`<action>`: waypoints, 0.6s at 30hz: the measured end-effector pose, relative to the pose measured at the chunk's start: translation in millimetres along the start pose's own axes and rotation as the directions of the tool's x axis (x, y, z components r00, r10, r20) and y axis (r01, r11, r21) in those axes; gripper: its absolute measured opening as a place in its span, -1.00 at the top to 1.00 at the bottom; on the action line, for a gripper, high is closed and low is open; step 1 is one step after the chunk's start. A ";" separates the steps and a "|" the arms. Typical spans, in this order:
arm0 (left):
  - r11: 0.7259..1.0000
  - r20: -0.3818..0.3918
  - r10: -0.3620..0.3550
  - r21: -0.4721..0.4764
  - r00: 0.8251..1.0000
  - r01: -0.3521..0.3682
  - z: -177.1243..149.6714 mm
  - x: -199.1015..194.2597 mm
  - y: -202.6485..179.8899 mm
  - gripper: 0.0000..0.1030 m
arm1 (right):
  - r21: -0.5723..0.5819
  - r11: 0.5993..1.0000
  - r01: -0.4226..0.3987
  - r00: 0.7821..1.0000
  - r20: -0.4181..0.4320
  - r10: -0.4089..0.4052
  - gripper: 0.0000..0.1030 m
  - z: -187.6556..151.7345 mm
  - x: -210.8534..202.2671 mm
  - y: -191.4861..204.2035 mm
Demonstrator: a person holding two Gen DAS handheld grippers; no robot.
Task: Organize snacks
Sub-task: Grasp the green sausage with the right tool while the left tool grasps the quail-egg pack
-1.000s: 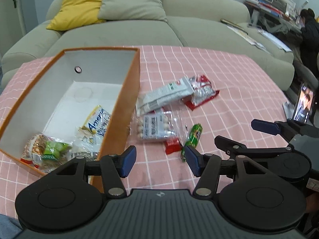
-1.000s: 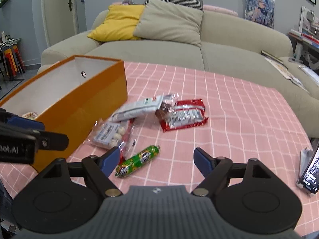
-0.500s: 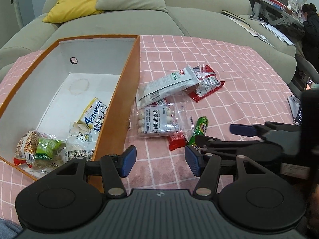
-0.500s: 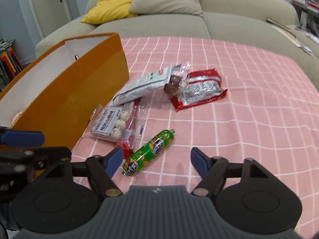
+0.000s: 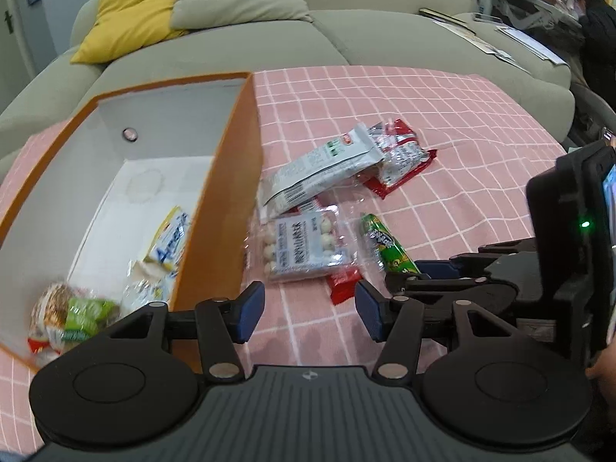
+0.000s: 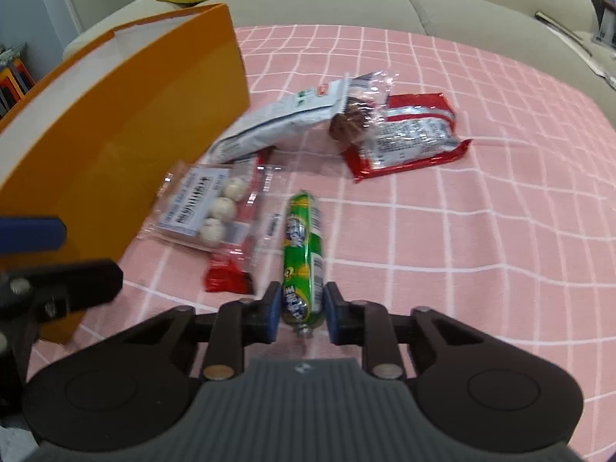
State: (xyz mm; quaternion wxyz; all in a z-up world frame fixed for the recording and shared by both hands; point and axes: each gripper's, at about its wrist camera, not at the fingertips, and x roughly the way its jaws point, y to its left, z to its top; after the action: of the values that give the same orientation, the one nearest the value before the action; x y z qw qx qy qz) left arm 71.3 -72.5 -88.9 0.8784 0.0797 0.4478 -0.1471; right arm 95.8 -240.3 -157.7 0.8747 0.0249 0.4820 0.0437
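**Right gripper closes on the sausage**

The right gripper (image 6: 299,313) has dropped and now clamps the green sausage stick (image 6: 302,258) by its tail on the counter (image 6: 481,231); held so far back, it could swivel free. The left gripper (image 5: 310,310) hangs apart. The orange box (image 5: 219,208) holds several snack packets (image 5: 169,238).
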 end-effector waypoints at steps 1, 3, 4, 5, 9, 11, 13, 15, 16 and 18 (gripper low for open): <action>1.000 -0.003 -0.005 0.003 1.000 0.005 1.7 2.3 -1.9 -0.24 | 0.004 1.000 -0.001 1.000 -0.003 0.001 0.62 -0.2 -0.9 -3.6; 1.000 0.001 -0.013 0.001 1.000 0.013 5.0 6.1 -5.7 -0.23 | -0.005 1.000 0.023 1.000 -0.006 -0.023 0.62 -1.7 -3.0 -10.3; 1.000 0.005 -0.019 -0.003 1.000 0.019 6.5 8.1 -7.0 -0.24 | -0.009 0.999 0.037 0.999 -0.006 -0.037 0.62 -3.2 -4.9 -13.8; 1.000 0.007 -0.028 -0.012 1.000 0.028 8.5 10.9 -8.7 -0.24 | -0.011 0.999 0.045 0.999 -0.007 -0.046 0.62 -4.6 -6.4 -17.7; 0.995 0.010 -0.062 -0.077 0.998 0.063 17.3 24.8 -15.8 -0.32 | -0.017 0.998 0.061 0.998 -0.008 -0.061 0.62 -10.7 -12.7 -30.7; 0.996 0.020 -0.050 -0.070 0.999 0.051 19.7 33.2 -25.1 -0.45 | -0.016 0.998 0.054 0.999 -0.003 -0.055 0.62 -12.3 -14.6 -34.1; 0.999 0.007 -0.014 -0.046 1.000 0.014 21.0 43.7 -34.9 -0.46 | -0.020 0.999 0.045 0.999 0.000 -0.045 0.61 -12.8 -15.0 -35.0; 0.999 -0.016 0.023 -0.039 1.000 -0.023 21.7 54.3 -41.1 -0.46 | -0.032 0.999 0.037 0.999 0.017 -0.036 0.58 -13.6 -15.9 -33.1; 0.998 -0.031 0.042 -0.040 0.999 -0.043 21.8 58.9 -43.5 -0.46 | -0.046 0.998 0.035 0.999 0.028 -0.034 0.56 -14.2 -16.3 -31.4; 0.996 -0.057 0.081 -0.034 0.995 -0.083 22.3 65.9 -47.4 -0.46 | -0.070 0.997 0.035 0.999 0.042 -0.032 0.51 -15.8 -16.7 -28.0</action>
State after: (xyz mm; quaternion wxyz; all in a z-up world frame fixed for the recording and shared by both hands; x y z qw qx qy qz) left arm 109.3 -135.6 -129.7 0.8722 0.0864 0.4709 -0.1004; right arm 75.1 -269.8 -154.6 0.8854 -0.0131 0.4624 0.0454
